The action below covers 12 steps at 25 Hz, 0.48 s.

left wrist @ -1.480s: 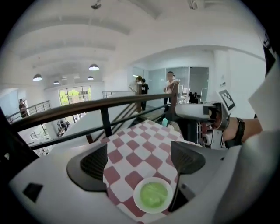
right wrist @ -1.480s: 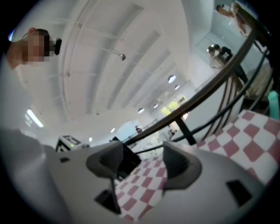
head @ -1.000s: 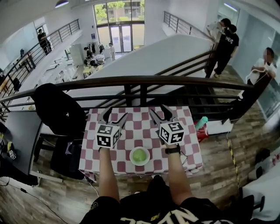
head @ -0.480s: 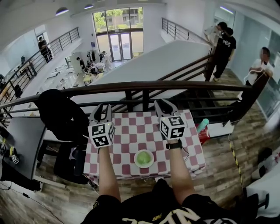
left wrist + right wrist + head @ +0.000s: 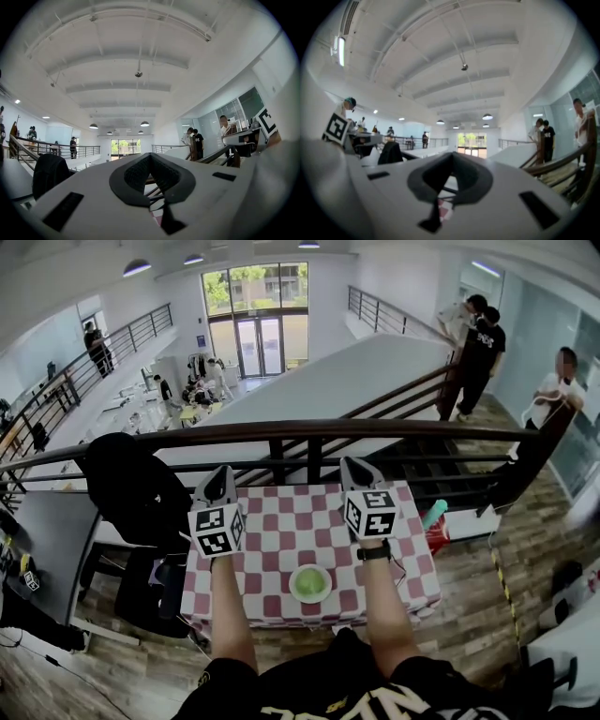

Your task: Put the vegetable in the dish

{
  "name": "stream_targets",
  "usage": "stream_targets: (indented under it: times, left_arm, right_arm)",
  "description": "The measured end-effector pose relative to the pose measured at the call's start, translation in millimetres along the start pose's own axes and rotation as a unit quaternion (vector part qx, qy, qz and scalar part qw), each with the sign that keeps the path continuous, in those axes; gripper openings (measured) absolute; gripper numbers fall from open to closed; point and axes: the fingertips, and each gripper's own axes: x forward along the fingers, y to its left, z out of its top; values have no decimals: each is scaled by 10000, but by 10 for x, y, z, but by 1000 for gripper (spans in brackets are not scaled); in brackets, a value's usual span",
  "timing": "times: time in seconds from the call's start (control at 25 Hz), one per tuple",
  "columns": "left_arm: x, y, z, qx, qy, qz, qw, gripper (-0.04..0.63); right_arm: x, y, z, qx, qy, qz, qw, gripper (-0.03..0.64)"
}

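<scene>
A white dish point(image 5: 294, 592) stands near the front edge of the red-and-white checked table point(image 5: 291, 521), with a pale green vegetable point(image 5: 310, 581) lying inside it. My left gripper point(image 5: 223, 474) is held up over the table's far left part, jaws shut with nothing between them. My right gripper point(image 5: 354, 465) is held up over the far right part, also shut and empty. Both point away from me, well beyond the dish. In the left gripper view the left gripper point(image 5: 151, 157) points out at the hall; the right gripper point(image 5: 452, 154) in its own view does the same.
A dark handrail point(image 5: 300, 432) runs just beyond the table over an open hall below. A black chair with a dark coat point(image 5: 131, 486) stands at the left. A teal bottle point(image 5: 433, 513) and a red thing sit at the right. People stand at the far right.
Both grippers went from wide open to shut, with nothing taken. They rose and tilted up from the tabletop. The dish with the vegetable stayed put.
</scene>
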Motion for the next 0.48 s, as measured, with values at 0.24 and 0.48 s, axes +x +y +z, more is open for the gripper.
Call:
stream_targets:
  times: [0.24,0.48]
  left_arm:
    - [33,-171,35,131,-34,-231,9996,18]
    - [47,-216,58,132,-55,-271,9995,18]
  right_arm:
    - [23,3,33,-23,2,-81,10000,17]
    - [38,-1,100,-2,-40,-57,10000,17]
